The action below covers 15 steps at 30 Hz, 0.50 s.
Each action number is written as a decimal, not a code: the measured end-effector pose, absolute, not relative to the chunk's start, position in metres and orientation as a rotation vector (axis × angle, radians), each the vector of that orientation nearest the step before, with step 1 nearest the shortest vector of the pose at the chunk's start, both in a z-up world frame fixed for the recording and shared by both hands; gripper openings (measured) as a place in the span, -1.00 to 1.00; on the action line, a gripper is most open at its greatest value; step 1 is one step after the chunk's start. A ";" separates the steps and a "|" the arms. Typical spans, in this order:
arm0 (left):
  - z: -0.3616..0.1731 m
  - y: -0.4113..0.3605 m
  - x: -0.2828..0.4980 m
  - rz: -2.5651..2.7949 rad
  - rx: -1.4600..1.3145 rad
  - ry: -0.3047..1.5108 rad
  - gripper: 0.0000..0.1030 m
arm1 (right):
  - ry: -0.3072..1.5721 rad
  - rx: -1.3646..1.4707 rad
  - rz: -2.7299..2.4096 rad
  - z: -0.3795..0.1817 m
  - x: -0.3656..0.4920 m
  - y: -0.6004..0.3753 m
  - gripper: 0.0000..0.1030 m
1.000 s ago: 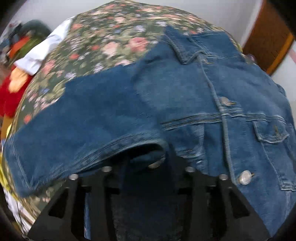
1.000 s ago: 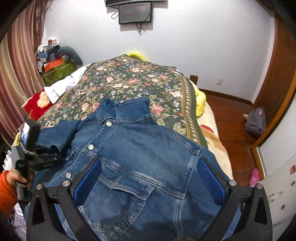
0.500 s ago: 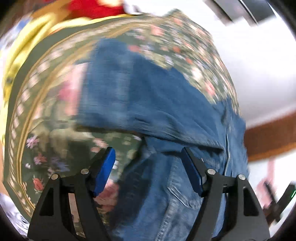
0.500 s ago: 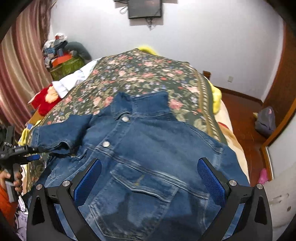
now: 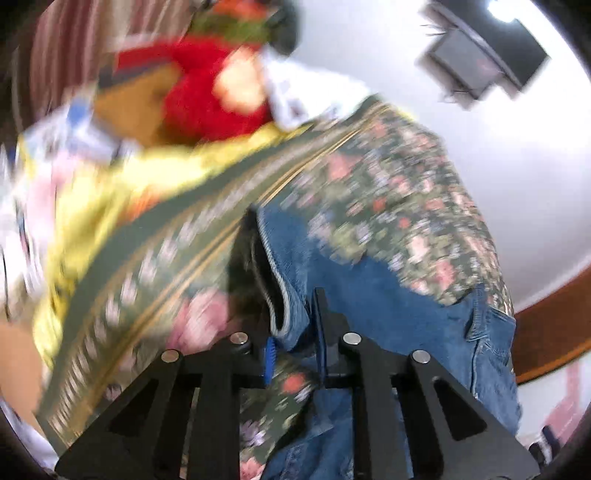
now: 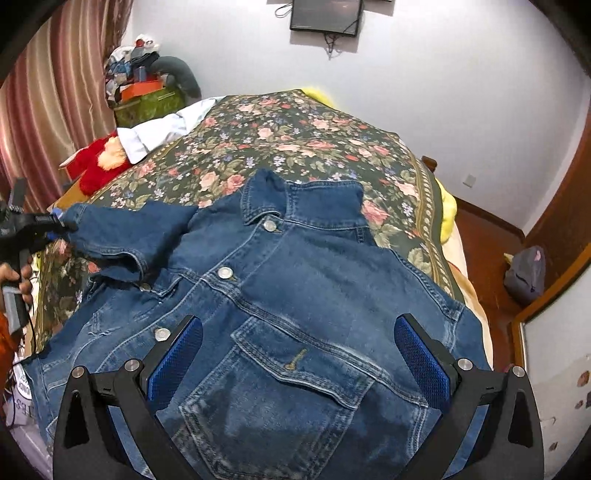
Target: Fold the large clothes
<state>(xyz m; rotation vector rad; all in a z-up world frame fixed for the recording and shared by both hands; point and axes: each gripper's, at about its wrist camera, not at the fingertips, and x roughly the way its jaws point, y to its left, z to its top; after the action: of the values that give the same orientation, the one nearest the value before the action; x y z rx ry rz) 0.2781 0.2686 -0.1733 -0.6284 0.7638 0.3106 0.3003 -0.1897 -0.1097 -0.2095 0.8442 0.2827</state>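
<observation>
A dark green rose-patterned bedspread (image 6: pixel 295 147) is covering the bed in a white-walled room, with a black wall-mounted screen (image 6: pixel 325 16) above and striped pink curtains (image 6: pixel 55 92) at the side. No writing is legible. The blue denim button-front jacket (image 6: pixel 295 314) is lying face up on the bedspread. The left gripper (image 5: pixel 293 339), pointing downward, has just been closing and is pinching the jacket's sleeve cuff (image 5: pixel 284 295). The right gripper (image 6: pixel 295 362) is hovering spread wide over the chest pocket.

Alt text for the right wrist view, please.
A denim jacket lies front-up and buttoned on a floral bedspread, under the open right claw. At far left, the left claw pinches a sleeve cuff.
</observation>
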 end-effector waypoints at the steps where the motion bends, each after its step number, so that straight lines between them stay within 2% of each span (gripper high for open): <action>1: -0.155 0.258 0.284 0.295 -0.575 0.735 -0.70 | 0.844 -0.198 0.277 -0.110 0.301 -0.194 1.00; 9: -0.026 0.127 0.336 -0.006 -0.239 0.535 -0.78 | 0.835 -0.066 0.236 -0.106 0.303 -0.242 1.00; 15: -0.004 0.013 0.365 -0.302 -0.151 0.565 -0.80 | 0.792 -0.030 0.186 -0.094 0.290 -0.279 1.00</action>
<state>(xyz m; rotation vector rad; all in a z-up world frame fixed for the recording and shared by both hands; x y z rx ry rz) 0.3651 0.0133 -0.0043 -0.1508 0.5655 -0.3024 0.2902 -0.2786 -0.0939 -0.0304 0.7923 0.1858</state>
